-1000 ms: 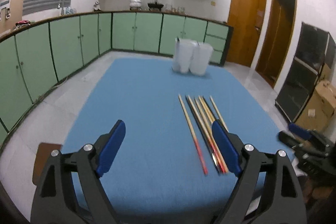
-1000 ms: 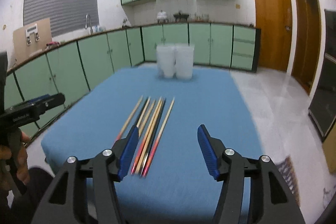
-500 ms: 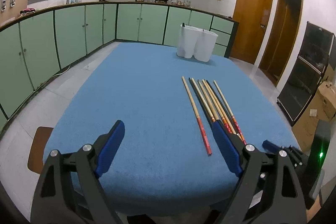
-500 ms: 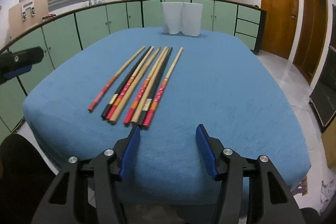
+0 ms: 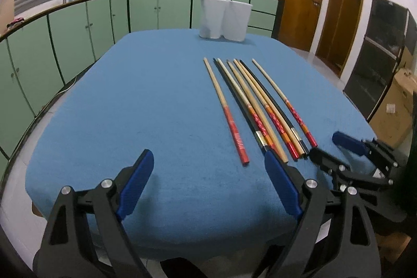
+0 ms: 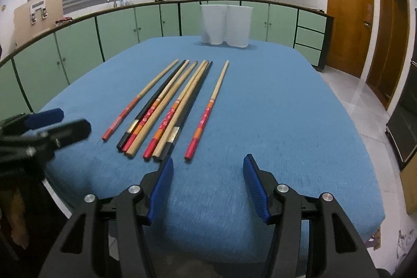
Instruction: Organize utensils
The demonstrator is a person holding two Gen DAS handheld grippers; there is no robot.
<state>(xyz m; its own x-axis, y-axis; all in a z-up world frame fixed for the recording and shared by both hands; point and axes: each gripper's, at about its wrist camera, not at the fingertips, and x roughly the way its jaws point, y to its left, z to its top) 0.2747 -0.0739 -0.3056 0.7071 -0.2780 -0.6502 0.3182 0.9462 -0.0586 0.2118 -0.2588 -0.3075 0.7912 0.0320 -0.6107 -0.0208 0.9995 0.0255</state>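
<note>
Your left gripper [image 5: 208, 184] stands wide with nothing between its blue pads, poised over bare cloth at the near edge of the blue-covered table [image 5: 135, 100]. Your right gripper [image 6: 208, 186] is set to a middling gap, also empty, its jaws low over the cloth just short of the chopsticks [image 6: 166, 106].

Take the two white holders [image 6: 225, 26] as your landmark: they stand side by side, touching, at the far end of the table. The chopsticks lie in a loose row on your side of the holders, well apart from them, slim tips toward the holders and red-banded handles toward you. That layout likely suits a pick at the handle ends, which sit nearest your jaws.

The row is not even. Most sticks crowd together, some touching, with two black ones mixed among the pale wood. One red-handled stick [image 6: 207, 111] lies apart on the right side of the row, nearly in line with your right gripper, so it looks the easiest first pick. Another [image 5: 225, 111] lies apart on the left side, nearer your left gripper.

Nothing has been sorted yet; how many sticks stand in the holders cannot be told.
</note>
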